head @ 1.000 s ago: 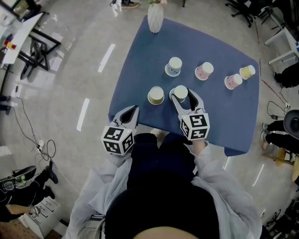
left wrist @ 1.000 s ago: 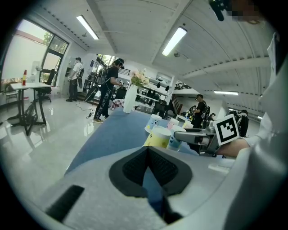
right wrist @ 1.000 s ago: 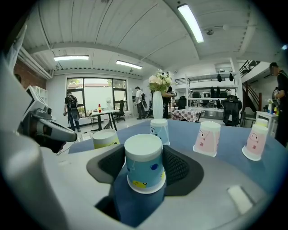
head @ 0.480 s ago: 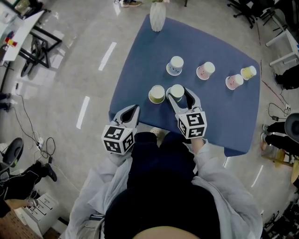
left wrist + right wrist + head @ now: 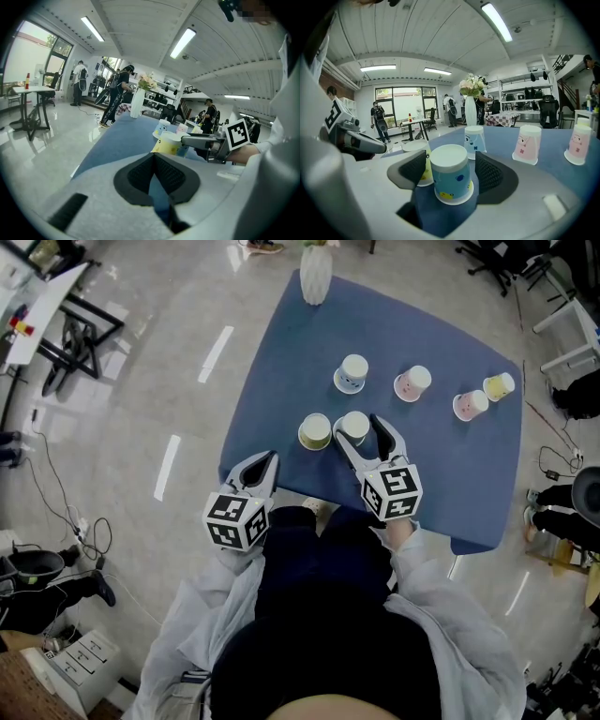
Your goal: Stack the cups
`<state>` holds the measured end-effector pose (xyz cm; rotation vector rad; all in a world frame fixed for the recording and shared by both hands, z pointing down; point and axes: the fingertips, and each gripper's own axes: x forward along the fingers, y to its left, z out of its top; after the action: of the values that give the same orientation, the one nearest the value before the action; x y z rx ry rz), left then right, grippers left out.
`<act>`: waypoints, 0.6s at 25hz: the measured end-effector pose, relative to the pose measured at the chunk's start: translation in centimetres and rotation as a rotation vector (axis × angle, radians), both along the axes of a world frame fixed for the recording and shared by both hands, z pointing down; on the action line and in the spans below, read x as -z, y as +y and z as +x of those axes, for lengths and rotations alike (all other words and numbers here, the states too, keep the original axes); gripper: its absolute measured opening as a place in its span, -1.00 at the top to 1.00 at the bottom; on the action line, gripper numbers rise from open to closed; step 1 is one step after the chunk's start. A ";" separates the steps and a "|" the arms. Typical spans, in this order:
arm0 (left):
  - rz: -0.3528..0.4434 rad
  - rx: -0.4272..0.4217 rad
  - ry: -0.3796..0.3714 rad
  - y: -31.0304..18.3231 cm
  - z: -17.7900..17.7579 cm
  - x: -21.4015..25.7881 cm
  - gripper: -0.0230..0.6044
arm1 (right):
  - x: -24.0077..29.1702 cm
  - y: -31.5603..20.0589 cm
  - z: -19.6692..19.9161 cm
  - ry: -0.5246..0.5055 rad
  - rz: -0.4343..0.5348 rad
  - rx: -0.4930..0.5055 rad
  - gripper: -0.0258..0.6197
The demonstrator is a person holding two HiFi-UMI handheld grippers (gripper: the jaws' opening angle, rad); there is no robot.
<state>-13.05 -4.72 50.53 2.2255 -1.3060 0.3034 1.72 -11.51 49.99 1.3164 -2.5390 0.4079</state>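
Near the front edge of the blue table [image 5: 281,362], the left gripper [image 5: 261,468] is pressed together and empty, short of the cups. To its right a yellow cup [image 5: 314,431] stands upside down. Just beside it is a blue cup [image 5: 450,176], also mouth down, its long axis upright. The right gripper [image 5: 451,169], the nearer one, straddles the blue cup. Its jaws have just been opening and the pads are clear of it.

The right gripper [image 5: 362,431] reaches forward and tilts slightly down on a bent right arm [image 5: 427,573]. Its jaws have just been opening and stand apart, with a blue cup [image 5: 450,177] between them, clear of both pads. The left gripper [image 5: 265,461] is held nearer the body, its jaws seemingly together with nothing between them.
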 end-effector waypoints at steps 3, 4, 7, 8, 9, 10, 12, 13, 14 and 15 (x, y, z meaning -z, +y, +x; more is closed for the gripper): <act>0.003 0.000 0.001 -0.2 0.1 0.1 0.93 | 0.4 0.1 0.6 -0.005 0.000 -0.003 -0.15; 0.005 -0.002 0.001 -0.2 0.1 0.1 0.93 | 0.5 0.1 0.8 -0.008 0.000 -0.008 -0.16; 0.012 -0.009 0.003 -0.6 0.0 0.3 0.93 | 1.3 -0.1 1.6 -0.017 0.007 -0.027 -0.20; 0.014 -0.012 0.003 -0.7 0.0 0.4 0.93 | 1.6 -0.1 1.9 -0.019 0.011 -0.033 -0.21; 0.017 -0.016 0.003 -0.8 0.1 0.5 0.93 | 2.0 -0.1 2.3 -0.022 0.017 -0.039 -0.22; 0.019 -0.021 0.002 -0.9 0.2 0.5 0.93 | 2.3 -0.2 2.7 -0.025 0.023 -0.046 -0.22; 0.025 -0.029 0.001 -1.1 0.6 0.7 0.93 | 3.1 -0.2 3.7 -0.035 0.036 -0.057 -0.24; 0.028 -0.034 0.000 -1.2 0.8 0.8 0.93 | 3.5 -0.2 4.1 -0.041 0.042 -0.061 -0.26; 0.032 -0.038 0.000 -1.4 1.0 0.9 0.93 | 3.9 -0.2 4.6 -0.046 0.047 -0.064 -0.29; 0.035 -0.042 -0.001 -1.5 1.2 1.0 0.93 | 4.2 -0.3 5.0 -0.050 0.052 -0.068 -0.30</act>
<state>-11.88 -6.19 49.54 2.2847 -1.2749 0.2991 6.69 -11.80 45.75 1.4314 -2.5675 0.3953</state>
